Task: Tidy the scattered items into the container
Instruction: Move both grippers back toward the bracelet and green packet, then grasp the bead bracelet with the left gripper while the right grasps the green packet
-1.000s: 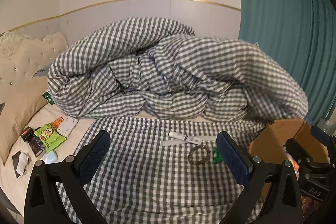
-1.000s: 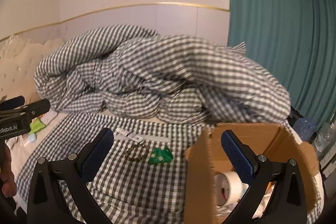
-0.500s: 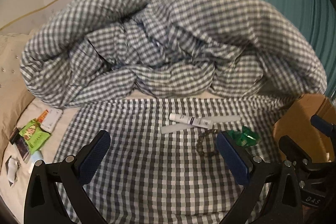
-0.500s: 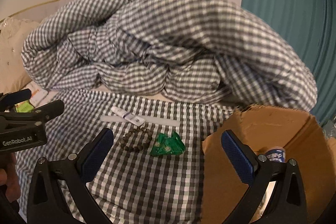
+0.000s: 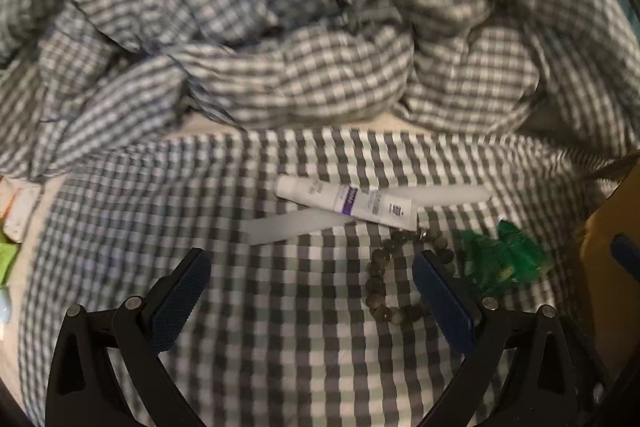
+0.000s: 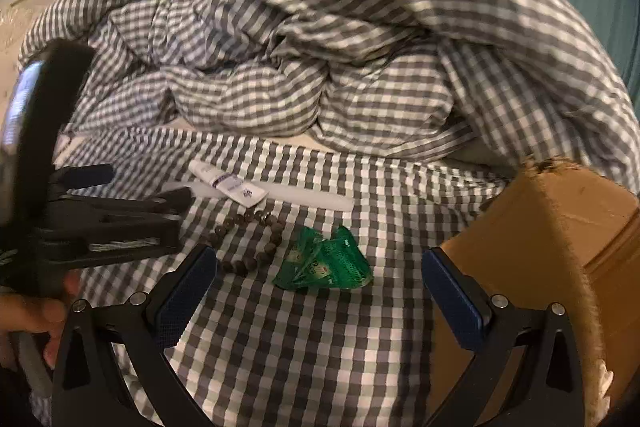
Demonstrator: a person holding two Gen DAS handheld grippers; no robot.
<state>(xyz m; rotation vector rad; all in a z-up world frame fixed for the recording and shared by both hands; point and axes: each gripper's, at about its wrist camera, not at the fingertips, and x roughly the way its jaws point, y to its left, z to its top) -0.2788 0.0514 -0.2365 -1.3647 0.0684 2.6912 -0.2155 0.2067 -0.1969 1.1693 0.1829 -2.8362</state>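
Observation:
A white tube with a purple band (image 5: 348,202) (image 6: 228,183) lies across a flat white strip (image 5: 296,223) (image 6: 308,195) on the checked bedsheet. A ring of dark beads (image 5: 396,275) (image 6: 250,241) lies just below it, and a green foil packet (image 5: 500,261) (image 6: 324,265) to its right. The cardboard box (image 6: 560,239) (image 5: 612,223) stands at the right. My left gripper (image 5: 312,275) is open and empty, low over the sheet in front of the tube. My right gripper (image 6: 320,279) is open and empty over the green packet.
A bunched checked duvet (image 5: 320,39) (image 6: 340,47) fills the back. Small items, one of them green (image 5: 8,255), lie at the left edge of the bed. The left gripper's body (image 6: 100,219) and a hand show at the left of the right wrist view.
Both grippers have moved forward and down toward the items on the sheet, which now look larger. Both stay open. The box has slid to the right edge of both views.

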